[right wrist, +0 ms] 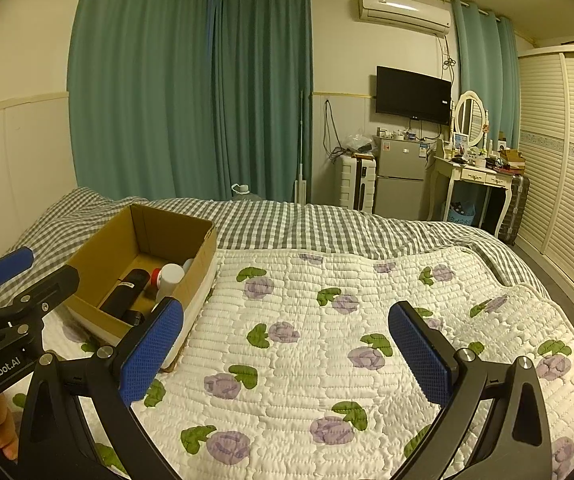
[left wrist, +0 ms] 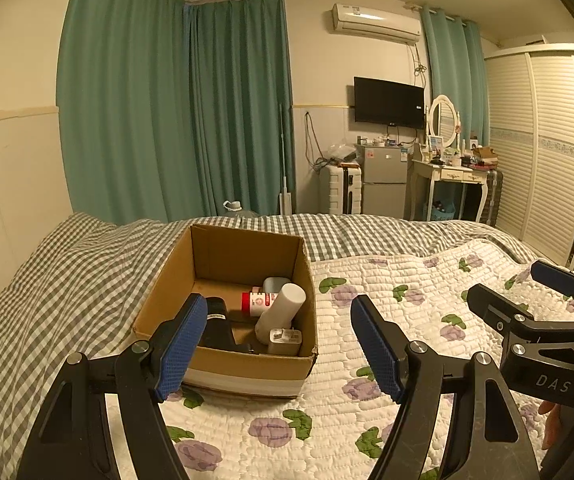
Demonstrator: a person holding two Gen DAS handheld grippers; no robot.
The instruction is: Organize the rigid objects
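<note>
Left gripper spread wide, empty, hovering at near edge of cardboard box. Right gripper also spread, empty, over floral quilt. Box already holds black cylinder, white bottle, red-capped bottle, charger. No loose items visible on quilt. You look done or between picks; next, scan for strays before reaching.
</note>
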